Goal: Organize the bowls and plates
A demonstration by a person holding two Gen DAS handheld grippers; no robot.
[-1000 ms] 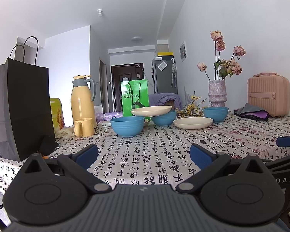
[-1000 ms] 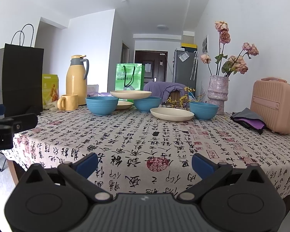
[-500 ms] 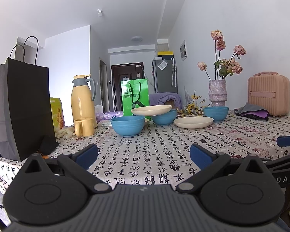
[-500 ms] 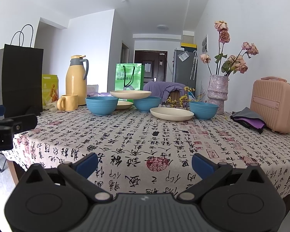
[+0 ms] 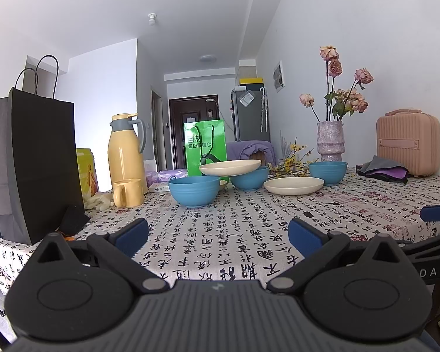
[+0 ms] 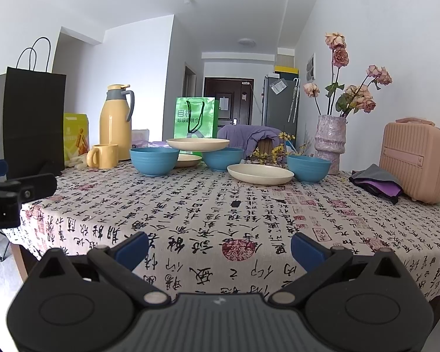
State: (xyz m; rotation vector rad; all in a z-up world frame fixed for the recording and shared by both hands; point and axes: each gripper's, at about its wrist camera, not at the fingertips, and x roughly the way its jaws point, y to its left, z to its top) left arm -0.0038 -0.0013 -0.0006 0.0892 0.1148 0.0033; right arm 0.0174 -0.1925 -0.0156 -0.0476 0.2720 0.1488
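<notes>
**A:** Where do you stand? Your left gripper (image 5: 217,233) and right gripper (image 6: 220,248) both hang at the near edge of the tabletop (image 6: 220,211), fingers spread wide and holding nothing.

**B:** And the dishes?

**A:** All at the far side, well apart from you. Three blue bowls: the left bowl (image 6: 154,160), the middle bowl (image 6: 223,158) and the right bowl (image 6: 308,168). One cream plate (image 6: 197,144) is balanced on the middle bowl, reaching toward the left bowl. Another, the flat plate (image 6: 260,173), lies on the cloth just beside the right bowl. A third plate (image 6: 187,160) peeks out low between the left and middle bowls.

**B:** What should you take first?

**A:** Probably the balanced plate, since it blocks the middle bowl. Come in level with its rim, close your fingers over the lip, and lift straight up before moving sideways, or you may drag a bowl.

**B:** Anything to watch?

**A:** The yellow mug (image 6: 103,156) and thermos (image 6: 116,118) stand near the left bowl, and the vase (image 6: 329,143) sits just behind the right one. Keep your elbows in on the reach.
</notes>
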